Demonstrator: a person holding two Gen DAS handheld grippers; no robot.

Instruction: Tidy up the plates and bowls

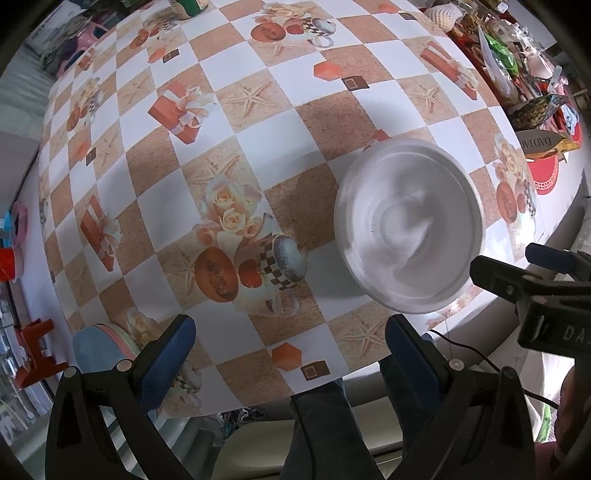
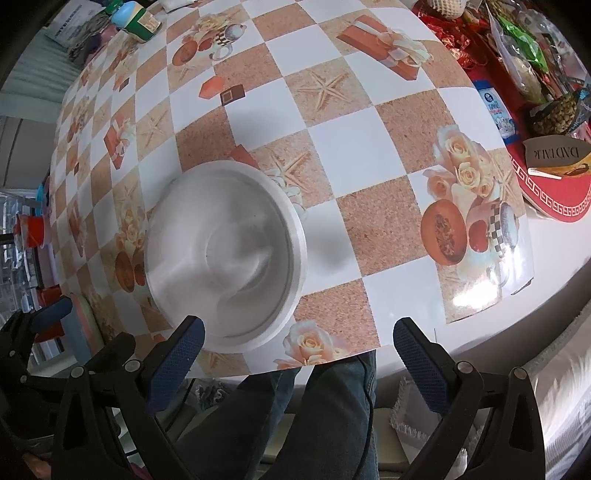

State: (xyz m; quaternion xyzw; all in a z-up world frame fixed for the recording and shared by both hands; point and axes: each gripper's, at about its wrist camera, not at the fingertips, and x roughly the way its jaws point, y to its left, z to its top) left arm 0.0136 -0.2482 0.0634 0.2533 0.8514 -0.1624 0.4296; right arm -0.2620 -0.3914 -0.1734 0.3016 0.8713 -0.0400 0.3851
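A white bowl (image 1: 408, 227) sits on the checkered tablecloth near the table's front edge; it also shows in the right wrist view (image 2: 225, 251). A stack of plates, blue on top with pink beneath (image 1: 101, 345), lies at the front left corner, and its edge shows in the right wrist view (image 2: 83, 321). My left gripper (image 1: 290, 354) is open and empty, above the table's front edge, left of the bowl. My right gripper (image 2: 297, 360) is open and empty, just in front of the bowl; it shows in the left wrist view (image 1: 535, 280) to the bowl's right.
The table (image 2: 369, 140) has a red tray (image 2: 554, 195) with packets, a pineapple and clutter along its right side. A green-labelled bottle (image 2: 138, 20) stands at the far left. The person's legs (image 2: 314, 417) are below the front edge.
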